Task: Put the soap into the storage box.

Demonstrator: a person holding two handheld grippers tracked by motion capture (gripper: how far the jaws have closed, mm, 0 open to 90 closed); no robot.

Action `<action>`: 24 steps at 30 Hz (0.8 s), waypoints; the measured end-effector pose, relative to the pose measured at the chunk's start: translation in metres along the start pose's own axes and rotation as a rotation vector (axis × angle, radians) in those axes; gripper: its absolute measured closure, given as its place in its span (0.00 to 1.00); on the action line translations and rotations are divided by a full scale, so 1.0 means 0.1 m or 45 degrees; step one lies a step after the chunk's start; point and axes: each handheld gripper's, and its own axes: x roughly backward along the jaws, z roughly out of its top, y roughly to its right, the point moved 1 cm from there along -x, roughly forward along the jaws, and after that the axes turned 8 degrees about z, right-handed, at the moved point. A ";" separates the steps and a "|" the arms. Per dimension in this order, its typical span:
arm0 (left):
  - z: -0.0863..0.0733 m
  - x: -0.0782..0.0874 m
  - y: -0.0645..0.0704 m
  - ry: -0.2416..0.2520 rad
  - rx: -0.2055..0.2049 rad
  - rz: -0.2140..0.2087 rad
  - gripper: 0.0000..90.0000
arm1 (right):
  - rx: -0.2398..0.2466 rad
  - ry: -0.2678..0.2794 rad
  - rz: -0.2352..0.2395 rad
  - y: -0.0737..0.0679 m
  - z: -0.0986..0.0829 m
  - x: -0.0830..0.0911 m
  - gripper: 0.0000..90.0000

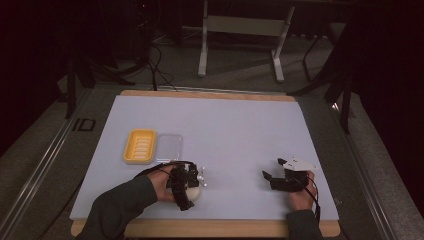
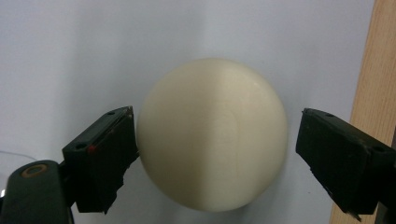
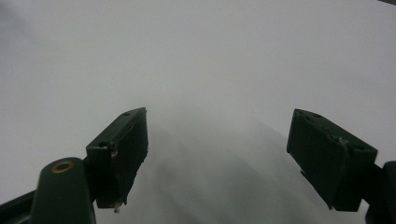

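- Here the left gripper (image 1: 192, 186) sits over a cream ball (image 2: 212, 135) near the front edge of the worktop (image 1: 225, 130), at about 7 o'clock from the worktop's middle in the high view.
- In the left gripper view, the ball lies straight ahead between the two black jaws: the jaw at 9 o'clock looks to be touching or nearly touching its side, while the jaw at 3 o'clock stands a little apart from it.
- The left jaws are therefore wide and straddling the ball, not yet clamped on it; the ball rests on the pale worktop.
- Being round, the ball has no long axis, so the grip depends only on keeping it centred between the jaws; at present it sits somewhat closer to the 9 o'clock jaw.
- The likely next move is a plain closing of the left jaws; since one side would meet first, the ball could roll toward 3 o'clock, where the wooden edge (image 2: 369, 93) of the worktop runs close by.
- The right gripper (image 1: 272, 177) rests at about 5 o'clock on the worktop, well apart from the ball; its jaws are spread wide with nothing between them.
- A yellow tray (image 1: 140, 146) and a clear lid (image 1: 169, 146) lie side by side at about 11 o'clock from the left gripper.
- The left hand (image 1: 162, 185) is clearly the nearer one.
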 end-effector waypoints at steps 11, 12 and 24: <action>0.04 -0.09 0.00 -0.056 -0.032 -0.005 0.23 | 0.001 -0.002 0.001 0.00 0.00 0.00 0.22; 0.05 -0.09 -0.01 -0.063 -0.035 -0.007 0.23 | 0.002 -0.002 0.001 0.00 0.00 0.00 0.22; 0.09 -0.11 -0.02 -0.096 -0.051 -0.006 0.28 | 0.005 -0.003 0.000 0.00 0.00 0.00 0.23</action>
